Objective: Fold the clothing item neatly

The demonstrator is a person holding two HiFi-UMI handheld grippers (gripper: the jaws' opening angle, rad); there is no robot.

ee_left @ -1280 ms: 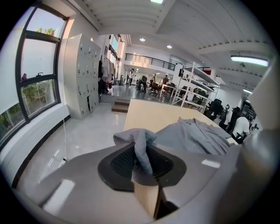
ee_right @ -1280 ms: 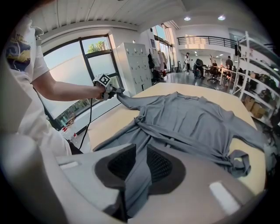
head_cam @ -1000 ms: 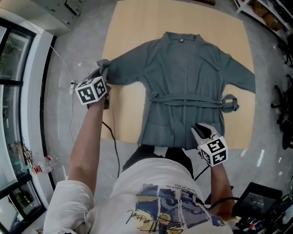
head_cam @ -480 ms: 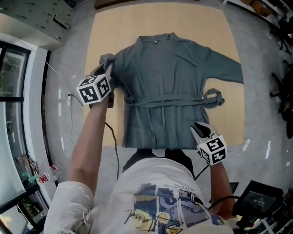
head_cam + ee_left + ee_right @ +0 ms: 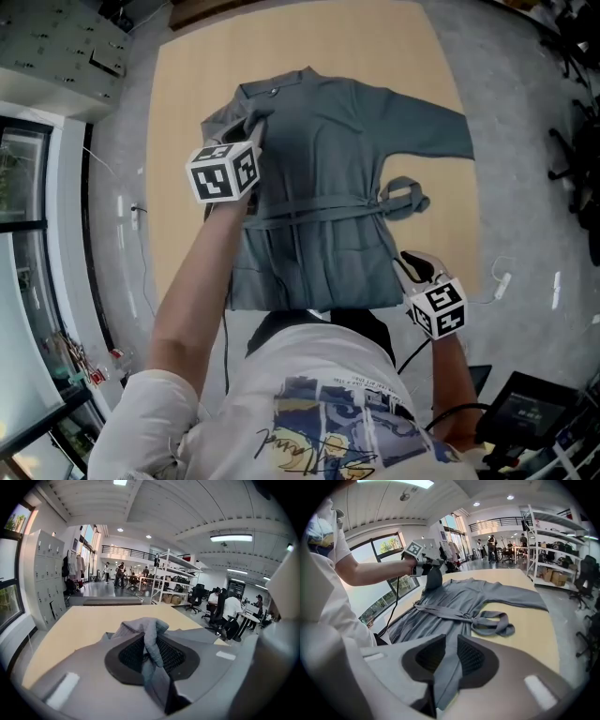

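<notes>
Noted grey robe [image 5: 328, 187] spread on the tan worktop [image 5: 183, 103], collar toward 12 o'clock and hem [image 5: 443, 677] toward 6 in the head view. Read its long axis as 12 to 6. Marked belt [image 5: 319, 214] crossing the waist from 9 to 3 and ending in a loose loop on the 3 o'clock side.

Found left gripper [image 5: 255, 127] above the robe's 10 o'clock shoulder area, jaws clamped on the end of the left sleeve [image 5: 146, 634]. Saw cloth bunched between the pads and drooping over them in the left gripper view. Judged that sleeve raised off the worktop and doubled inward over the chest.

Found right gripper [image 5: 408, 264] at the 5 o'clock corner of the robe, jaws pinched on the hem edge. Saw fabric leading straight out from between them in the right gripper view.

Logged right sleeve [image 5: 433, 131] flat, stretched toward 2 o'clock, well apart from both grippers.

Judged the first sleeve fold in hand, task at an early stage. Took the deciding relation as this: robe's centre line at roughly 3 o'clock from the left jaws, just beside them, and sleeve end to be laid across the chest, square to the long axis. Rated left hand the nearer for that, right hand placed to hold the hem taut. Flagged a risk of the belt bunching under the laid sleeve.
</notes>
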